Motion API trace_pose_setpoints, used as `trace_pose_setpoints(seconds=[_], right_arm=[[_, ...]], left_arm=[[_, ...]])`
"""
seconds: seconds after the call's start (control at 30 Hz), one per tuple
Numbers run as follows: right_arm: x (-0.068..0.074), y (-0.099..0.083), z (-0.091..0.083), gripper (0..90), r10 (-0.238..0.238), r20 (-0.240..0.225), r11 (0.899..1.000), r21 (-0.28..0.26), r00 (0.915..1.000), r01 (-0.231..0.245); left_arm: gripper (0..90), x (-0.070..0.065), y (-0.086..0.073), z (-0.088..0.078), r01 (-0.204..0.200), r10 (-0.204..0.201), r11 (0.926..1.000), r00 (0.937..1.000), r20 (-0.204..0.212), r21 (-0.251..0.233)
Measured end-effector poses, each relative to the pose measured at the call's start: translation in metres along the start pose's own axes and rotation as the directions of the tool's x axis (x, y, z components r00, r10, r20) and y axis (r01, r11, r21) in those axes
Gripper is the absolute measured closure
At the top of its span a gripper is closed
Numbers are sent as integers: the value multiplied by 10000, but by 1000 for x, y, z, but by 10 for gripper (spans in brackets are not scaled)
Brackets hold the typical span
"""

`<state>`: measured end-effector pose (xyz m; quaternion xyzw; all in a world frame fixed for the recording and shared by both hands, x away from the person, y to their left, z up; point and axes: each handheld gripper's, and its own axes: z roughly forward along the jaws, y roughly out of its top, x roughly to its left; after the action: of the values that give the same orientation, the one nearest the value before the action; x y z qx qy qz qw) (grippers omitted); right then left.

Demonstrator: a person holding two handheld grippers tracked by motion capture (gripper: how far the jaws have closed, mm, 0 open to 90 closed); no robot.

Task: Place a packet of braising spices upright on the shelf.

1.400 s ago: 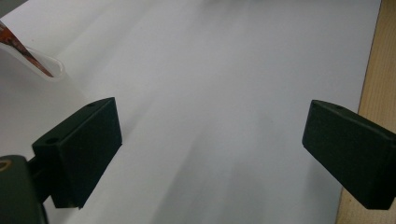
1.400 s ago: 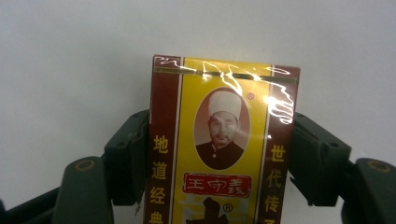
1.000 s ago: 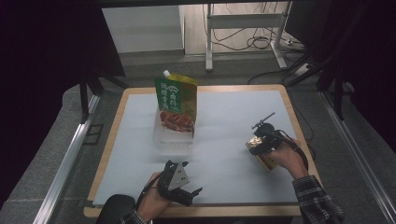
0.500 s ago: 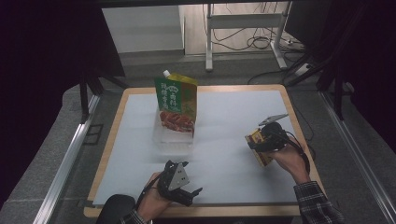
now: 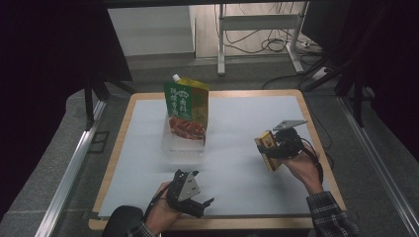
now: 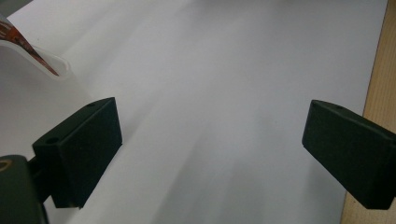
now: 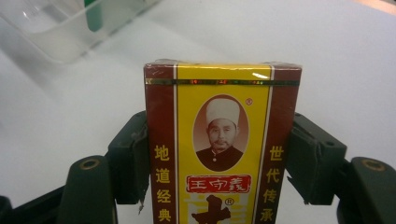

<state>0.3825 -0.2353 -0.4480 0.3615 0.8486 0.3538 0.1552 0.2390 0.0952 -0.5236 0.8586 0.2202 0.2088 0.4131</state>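
Note:
My right gripper [image 5: 272,151] hangs over the right side of the white table mat, shut on a small yellow and maroon box [image 5: 265,143]. In the right gripper view the box [image 7: 222,140] stands upright between the black pads [image 7: 133,163], which press on its two maroon sides. A green stand-up pouch [image 5: 187,109] leans in a clear plastic container [image 5: 182,147] at the mat's middle left. By the table's front edge, my left gripper [image 5: 197,200] rests low and open. Its own view shows the left gripper [image 6: 215,154] with wide-apart jaws and only bare mat between them.
The white mat [image 5: 237,123] lies on a wooden table whose edge [image 6: 379,70] runs close by the left gripper's right jaw. A corner of the clear container [image 6: 44,58] lies left of that gripper. Beyond the table stand metal frame legs and floor cables [image 5: 257,42].
The right hand has turned slightly with the box, so the grey plate now shows on top of the gripper. The left gripper has stayed put.

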Motion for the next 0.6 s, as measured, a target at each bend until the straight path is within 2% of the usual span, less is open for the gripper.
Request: trace_pose_setpoints(seconds=[0.33,0.6], right_arm=[[9,12,-2,320,-30,-453,9952,-981,9990,-14],[19,24,0,320,-241,-559,9881,-1531,9981,153]], left_arm=[[44,0,0,0,25,-25,10000,10000,44,6],[45,0,0,0,-6,6,10000,10000,67,32]])
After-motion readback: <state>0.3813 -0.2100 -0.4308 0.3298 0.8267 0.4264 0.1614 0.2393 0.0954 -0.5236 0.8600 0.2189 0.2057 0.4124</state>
